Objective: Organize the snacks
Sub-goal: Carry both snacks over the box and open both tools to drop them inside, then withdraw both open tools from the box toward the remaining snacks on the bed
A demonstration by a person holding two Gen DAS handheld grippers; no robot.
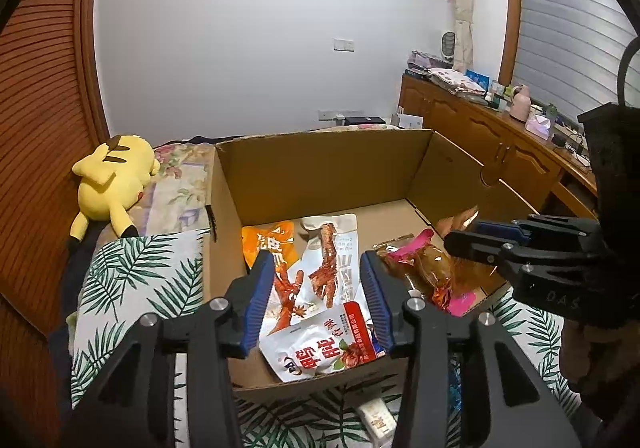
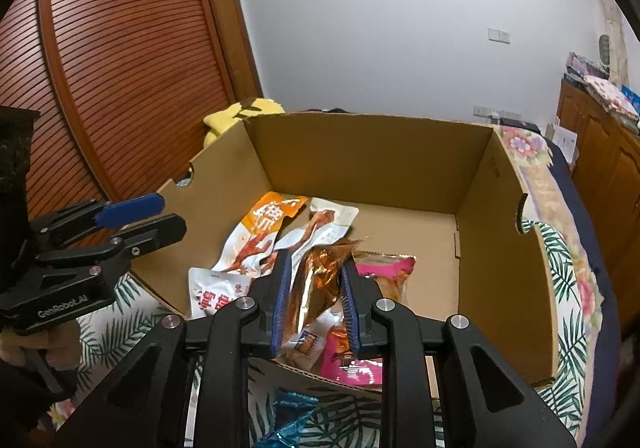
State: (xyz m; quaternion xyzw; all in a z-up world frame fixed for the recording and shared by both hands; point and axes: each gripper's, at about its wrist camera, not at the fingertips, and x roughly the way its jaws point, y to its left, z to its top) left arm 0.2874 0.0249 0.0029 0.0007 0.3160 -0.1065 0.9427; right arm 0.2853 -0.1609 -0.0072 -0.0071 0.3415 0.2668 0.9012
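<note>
Packet of orange crinkly foil [image 2: 320,276], clamped across its middle between the pads of the right gripper [image 2: 316,288]. Hangs low over the cardboard box [image 2: 360,151], toward six o'clock of its floor, just above a pink packet [image 2: 386,268].

Looks light and limp, likely to crumple rather than resist. Seems slick enough to slide out of a shallow pinch. Best taken mid-body or along a flat sealed edge, deep between the pads, never by a corner. Needs only gentle pressure, since whatever is inside may crush.

Left gripper [image 1: 316,296] with jaws apart, nothing pressed between them. Hovers over a white red-printed packet [image 1: 320,356] at six o'clock, with two chicken-feet packets [image 1: 332,264] beyond it toward nine o'clock. All flat pouches, probably easiest lifted by an edge that stands clear of the floor.
</note>
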